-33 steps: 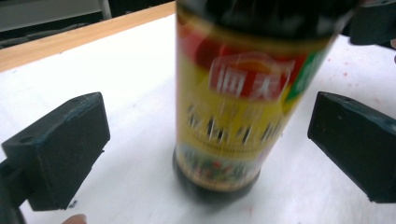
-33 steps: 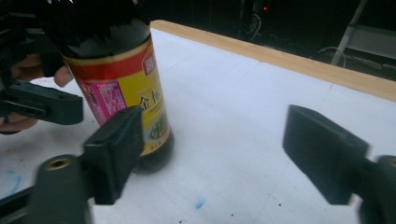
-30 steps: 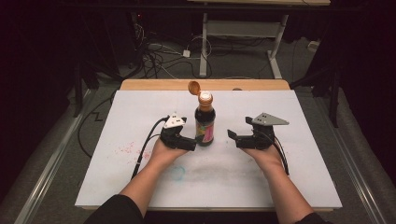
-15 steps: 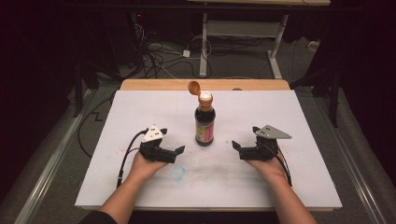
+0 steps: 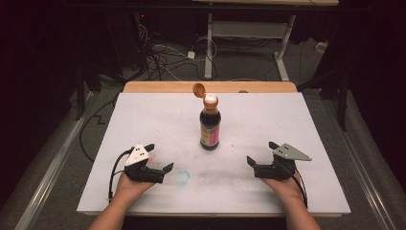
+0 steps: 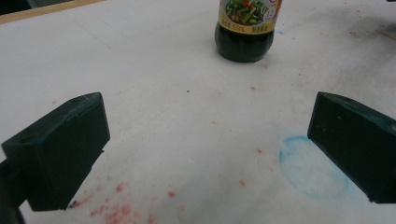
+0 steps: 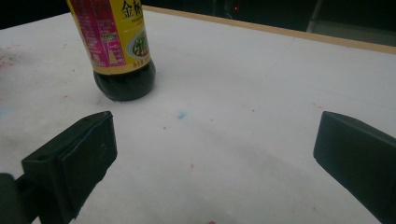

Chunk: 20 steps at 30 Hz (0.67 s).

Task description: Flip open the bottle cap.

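The dark sauce bottle (image 5: 210, 125) stands upright mid-counter, nearer the far edge, its orange cap flipped open. Both forearms enter over the near edge; the left gripper (image 5: 161, 159) and right gripper (image 5: 260, 154) rest low, fingers released, well apart from the bottle.

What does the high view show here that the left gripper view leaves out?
High view: the bottle's neck with its orange flip cap open, both hands, the right gripper, the floor cables. Left gripper view: close up, a faint blue ring and red specks on the sheet by its open jaws. Both: the dark bottle upright on the white table, untouched.
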Available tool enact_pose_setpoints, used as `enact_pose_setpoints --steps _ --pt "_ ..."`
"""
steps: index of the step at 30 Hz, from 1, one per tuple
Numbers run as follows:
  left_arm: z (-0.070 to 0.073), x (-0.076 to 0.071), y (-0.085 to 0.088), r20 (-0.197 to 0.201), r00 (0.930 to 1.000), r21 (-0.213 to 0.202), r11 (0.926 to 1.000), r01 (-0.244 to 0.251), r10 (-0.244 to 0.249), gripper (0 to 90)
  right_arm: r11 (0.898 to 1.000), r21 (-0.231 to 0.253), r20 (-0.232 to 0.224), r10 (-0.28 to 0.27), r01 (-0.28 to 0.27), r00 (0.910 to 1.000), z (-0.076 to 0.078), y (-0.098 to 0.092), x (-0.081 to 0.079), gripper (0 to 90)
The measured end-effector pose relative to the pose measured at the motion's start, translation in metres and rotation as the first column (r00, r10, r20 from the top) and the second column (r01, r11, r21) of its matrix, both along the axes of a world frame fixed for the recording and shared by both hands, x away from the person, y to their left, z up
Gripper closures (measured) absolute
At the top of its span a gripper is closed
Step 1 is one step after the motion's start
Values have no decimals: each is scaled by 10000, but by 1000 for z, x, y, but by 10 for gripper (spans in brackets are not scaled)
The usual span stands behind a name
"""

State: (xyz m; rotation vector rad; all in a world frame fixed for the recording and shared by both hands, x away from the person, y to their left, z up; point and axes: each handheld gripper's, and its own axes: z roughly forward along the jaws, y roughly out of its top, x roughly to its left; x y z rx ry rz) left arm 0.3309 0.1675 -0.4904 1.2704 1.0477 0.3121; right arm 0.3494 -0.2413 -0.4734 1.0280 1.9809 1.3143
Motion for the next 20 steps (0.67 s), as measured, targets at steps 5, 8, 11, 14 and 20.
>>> enact_pose_setpoints --steps 5,8,11,14,20 --pt "-2 -11 10 100 9998 -168 9997 -149 151 0 9998 -155 5 -108 108 9999 -2 -7 -11 2" --pt "-2 -10 12 192 9996 -263 9994 -204 209 0 9996 -268 98 -80 82 9999 -3 -8 -15 2" --pt "-2 -8 11 61 9998 -296 9994 -194 196 0 9996 -241 62 -129 131 9999 -4 -8 -13 2" --pt "-2 -9 11 164 9997 -237 9996 -154 157 0 9997 -156 21 -166 166 9999 -5 -8 -11 2" --pt "-2 -10 11 180 9997 -250 9996 -130 134 0 9997 -164 152 -149 152 9998 -5 -8 -13 2"
